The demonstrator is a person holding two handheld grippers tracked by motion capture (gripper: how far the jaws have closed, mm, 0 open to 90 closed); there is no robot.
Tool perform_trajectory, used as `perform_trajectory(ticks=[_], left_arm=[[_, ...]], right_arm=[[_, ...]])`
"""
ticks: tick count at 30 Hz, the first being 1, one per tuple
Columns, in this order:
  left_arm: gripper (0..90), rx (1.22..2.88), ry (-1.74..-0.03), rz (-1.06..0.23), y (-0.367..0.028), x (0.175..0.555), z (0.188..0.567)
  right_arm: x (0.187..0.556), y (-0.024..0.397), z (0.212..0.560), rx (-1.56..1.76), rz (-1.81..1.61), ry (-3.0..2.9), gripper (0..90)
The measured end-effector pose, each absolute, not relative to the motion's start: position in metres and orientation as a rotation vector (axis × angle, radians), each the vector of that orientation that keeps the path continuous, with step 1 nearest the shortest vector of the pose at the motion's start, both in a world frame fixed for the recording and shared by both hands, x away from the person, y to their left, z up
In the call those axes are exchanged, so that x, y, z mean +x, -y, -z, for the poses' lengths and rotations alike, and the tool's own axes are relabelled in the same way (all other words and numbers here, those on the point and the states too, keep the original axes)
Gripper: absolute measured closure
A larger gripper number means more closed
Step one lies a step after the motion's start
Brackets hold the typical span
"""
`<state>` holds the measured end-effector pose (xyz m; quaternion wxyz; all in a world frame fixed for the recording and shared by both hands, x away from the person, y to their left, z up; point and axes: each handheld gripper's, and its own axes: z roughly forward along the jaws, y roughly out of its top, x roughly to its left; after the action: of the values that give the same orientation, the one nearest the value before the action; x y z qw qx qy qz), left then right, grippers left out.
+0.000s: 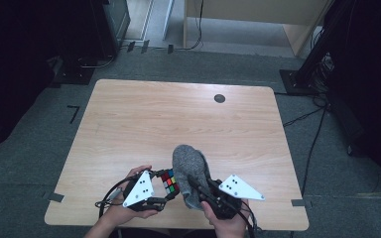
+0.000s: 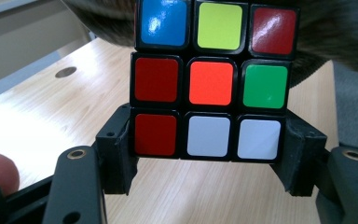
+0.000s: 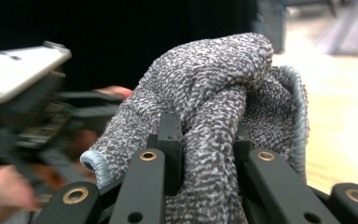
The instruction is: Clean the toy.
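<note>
My left gripper (image 2: pixel 208 154) is clamping the cube (image 2: pixel 209 79), red-centred face toward me; my right gripper (image 3: pixel 208 154) is pinching the sock (image 1: pixel 191 171), its length running away from me.

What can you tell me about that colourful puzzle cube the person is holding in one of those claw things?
The puzzle cube is a three-by-three twisty cube with glossy stickers on a black plastic frame, scrambled: the face shown reads blue, yellow, dark red; red, orange, green; red, white, white. The left gripper clamps its bottom row from both sides, holding it above the wooden table near the front edge. A grey knitted sock, held by the right gripper, lies right against its far side.
</note>
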<state>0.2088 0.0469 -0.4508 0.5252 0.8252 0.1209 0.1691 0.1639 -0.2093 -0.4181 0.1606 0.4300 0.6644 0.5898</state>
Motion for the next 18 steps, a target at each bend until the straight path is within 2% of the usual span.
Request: perform_trajectory(ticks=[5, 9, 13, 14, 18], left_arm=[[34.3, 2.022, -0.324, -0.437, -0.043, 0.212, 0.453], [34.3, 2.15, -0.425, -0.5, -0.03, 0.215, 0.457], [34.3, 2.22, -0.451, -0.527, -0.017, 0.21, 0.456], [34.3, 2.224, -0.457, -0.529, -0.014, 0.208, 0.455], [34.3, 2.24, -0.456, -0.55, -0.012, 0.207, 0.455]], right_arm=[[0.165, 0.219, 0.419, 1.272, -1.6, -1.854, 75.8], [0.151, 0.19, 0.409, 1.039, -1.459, -1.928, 75.1], [0.146, 0.164, 0.419, 0.929, -1.294, -1.974, 72.3], [0.147, 0.161, 0.423, 0.906, -1.255, -1.985, 69.1], [0.149, 0.152, 0.431, 0.848, -1.115, -1.953, 41.7]])
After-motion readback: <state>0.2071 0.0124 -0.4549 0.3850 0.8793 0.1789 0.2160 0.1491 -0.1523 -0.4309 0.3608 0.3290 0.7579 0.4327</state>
